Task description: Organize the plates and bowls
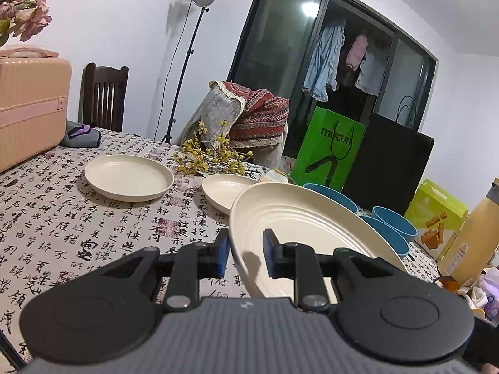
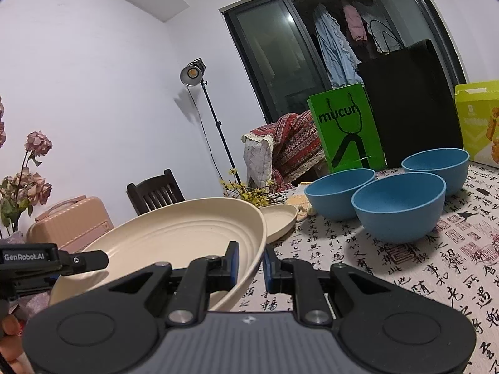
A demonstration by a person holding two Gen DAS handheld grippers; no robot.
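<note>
Grippers hold one cream plate (image 1: pixel 305 227) between them, each clamped on a side of its rim. The left gripper (image 1: pixel 246 254) has its blue pads nearly together, pinching the plate's left edge, one finger outside and one inside the dish. The right gripper (image 2: pixel 251 265) pinches the opposite edge the same way, jaws almost closed on the rim. The plate is tilted and lifted off the tablecloth (image 1: pixel 62 218); in the right view the left gripper's tip (image 2: pixel 90 258) shows at the plate's far side.

Behind the held plate lies a second plate (image 1: pixel 226 191), partly hidden by it, flat on the cloth. A third plate (image 1: pixel 128 177) sits further left, apart from the others. Three blue bowls (image 2: pixel 399 208) stand close together to the right, upright, the nearest just in front of the other two. Yellow flower sprigs (image 1: pixel 205 152) lie beyond the plates, a green bag (image 2: pixel 346 134) stands behind the bowls, and a pink suitcase (image 1: pixel 28 109) rests at the table's left end.
</note>
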